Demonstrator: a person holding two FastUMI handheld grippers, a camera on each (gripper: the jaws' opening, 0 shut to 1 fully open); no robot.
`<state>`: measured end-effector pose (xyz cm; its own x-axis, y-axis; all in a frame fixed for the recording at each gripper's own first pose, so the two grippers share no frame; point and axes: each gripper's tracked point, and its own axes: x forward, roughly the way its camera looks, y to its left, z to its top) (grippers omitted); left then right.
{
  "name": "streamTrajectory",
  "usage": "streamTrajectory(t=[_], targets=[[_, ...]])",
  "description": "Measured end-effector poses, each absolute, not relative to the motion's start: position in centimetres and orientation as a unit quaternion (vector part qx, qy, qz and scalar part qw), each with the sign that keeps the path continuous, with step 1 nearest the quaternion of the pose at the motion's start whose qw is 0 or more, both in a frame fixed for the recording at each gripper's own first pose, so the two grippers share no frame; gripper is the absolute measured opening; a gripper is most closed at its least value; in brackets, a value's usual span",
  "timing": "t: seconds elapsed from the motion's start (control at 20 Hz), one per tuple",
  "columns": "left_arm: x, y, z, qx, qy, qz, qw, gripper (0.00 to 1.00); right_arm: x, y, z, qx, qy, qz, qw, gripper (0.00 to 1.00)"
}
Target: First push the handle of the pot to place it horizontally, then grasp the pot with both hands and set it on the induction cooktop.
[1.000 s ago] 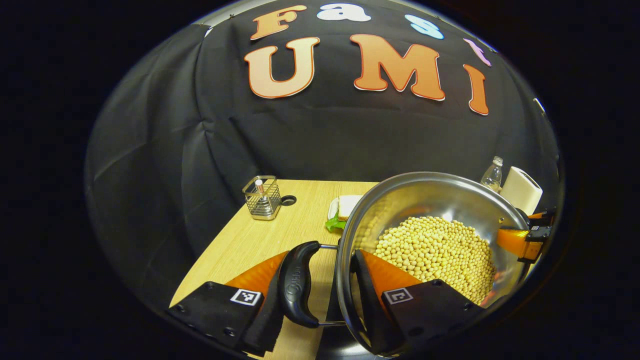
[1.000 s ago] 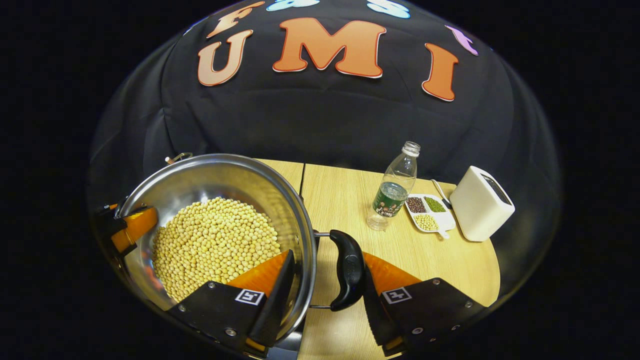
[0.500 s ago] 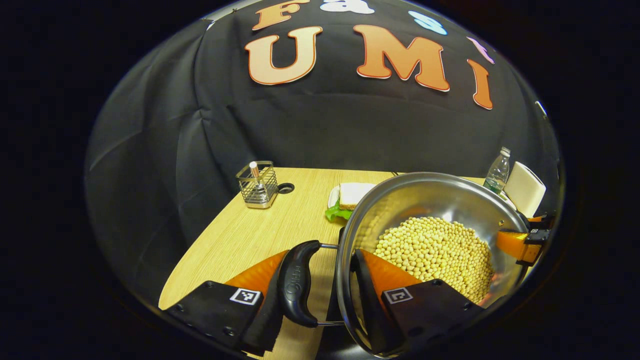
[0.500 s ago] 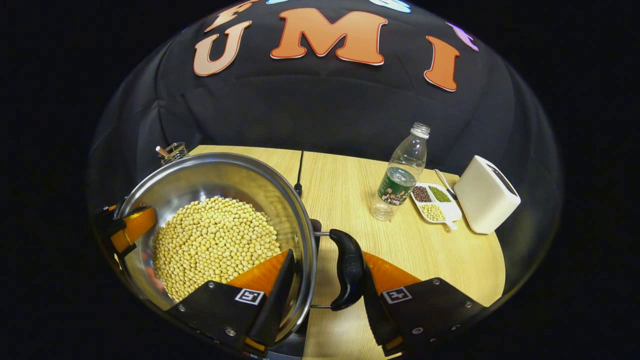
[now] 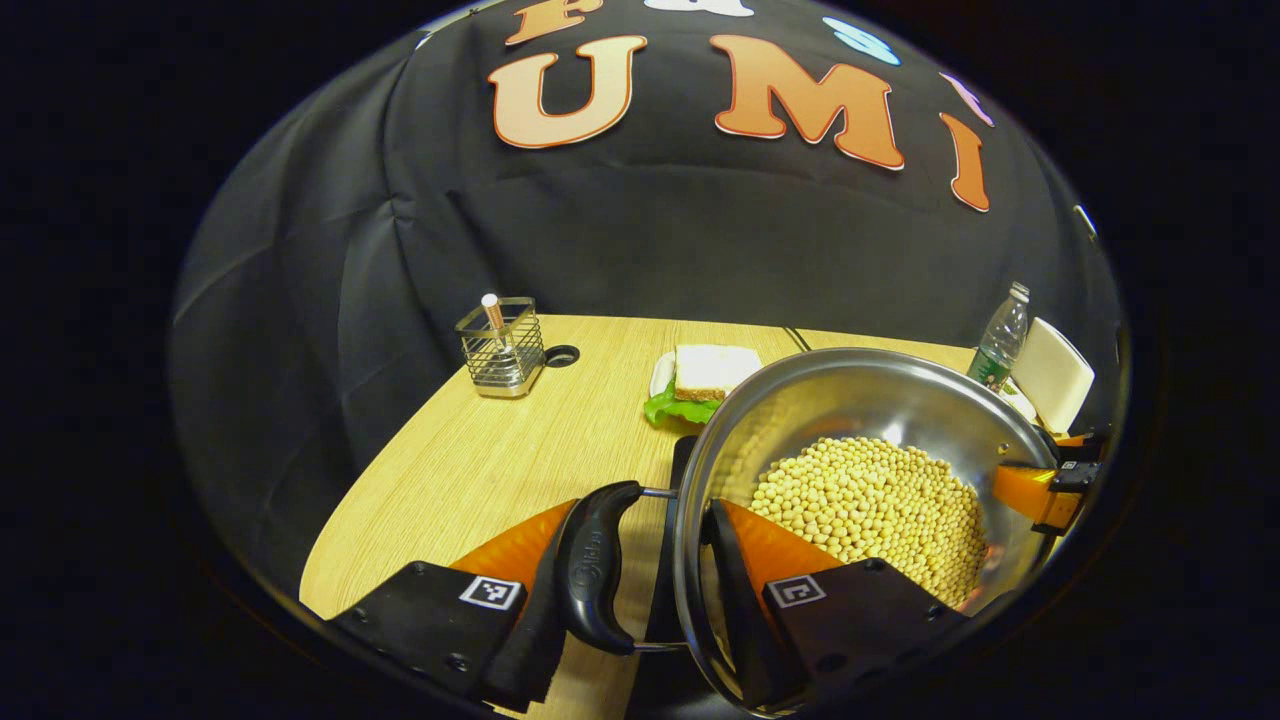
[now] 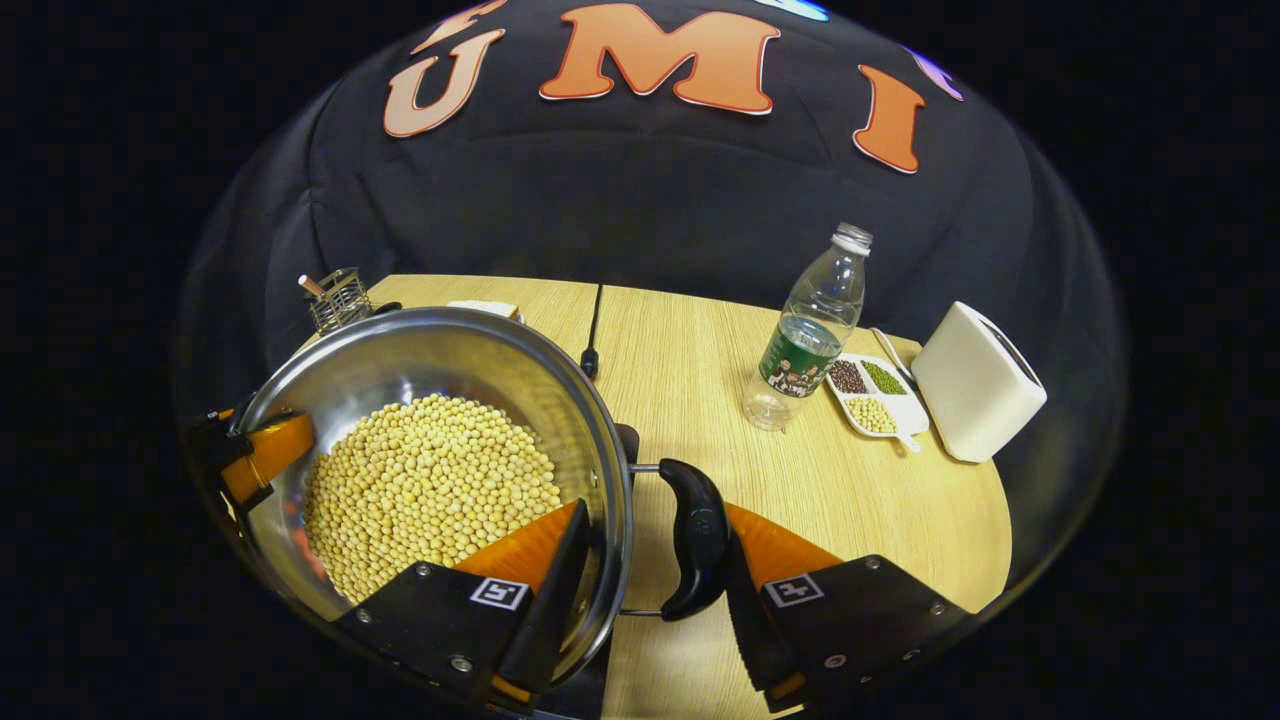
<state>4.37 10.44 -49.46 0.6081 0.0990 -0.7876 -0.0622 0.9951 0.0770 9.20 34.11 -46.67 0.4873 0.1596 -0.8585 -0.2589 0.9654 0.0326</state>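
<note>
In the left gripper view, the left gripper (image 5: 640, 560) clenched the round steel pot of yellow soybeans (image 5: 860, 440), one finger inside the wall, one behind its black loop handle (image 5: 592, 570). At eleven o'clock stood one wire basket (image 5: 500, 348); at twelve, one sandwich (image 5: 708, 372).

In the right gripper view, the right gripper (image 6: 640, 560) grasped the pot's other black handle (image 6: 695, 540) likewise. At two o'clock stood one clear plastic bottle (image 6: 812, 330), its label unreadable, one three-part white dish (image 6: 876, 396) and one white box (image 6: 978, 382).

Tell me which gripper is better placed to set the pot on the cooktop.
Neither alone. The left gripper straddles one black handle and the rim; the right gripper does the same on the opposite handle. The bean-filled pot hangs between them, so both should lower together.
</note>
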Motion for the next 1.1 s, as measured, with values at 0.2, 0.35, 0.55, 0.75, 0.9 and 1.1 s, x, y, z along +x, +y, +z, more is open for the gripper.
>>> streamTrajectory(t=[0.2, 0.35, 0.55, 0.75, 0.9, 1.1], targets=[[4.4, 10.6, -49.7, 0.037, 0.441, 0.055, 0.895, 0.8, 8.9, 33.8, -47.1, -0.041, 0.507, 0.123, 0.852, 0.72], [4.8, 10.7, -48.4, 0.058, 0.419, 0.075, 0.903, 0.89, 9.5, 33.7, -45.8, -0.03, 0.491, 0.13, 0.861, 0.77], [6.3, 11.4, -42.8, 0.084, 0.35, 0.098, 0.928, 0.9, 11.0, 31.9, -40.9, -0.031, 0.43, 0.133, 0.893, 0.81], [7.2, 9.3, -36.0, 0.073, 0.286, 0.089, 0.951, 0.95, 12.1, 28.7, -33.8, -0.014, 0.358, 0.127, 0.925, 0.82], [7.5, 7.7, -28.4, 0.074, 0.223, 0.079, 0.969, 0.95, 12.4, 26.2, -27.6, -0.008, 0.298, 0.127, 0.946, 0.83], [7.3, 5.4, -18.3, 0.058, 0.143, 0.062, 0.986, 0.99, 11.6, 21.2, -18.7, -0.007, 0.214, 0.116, 0.97, 0.92]])
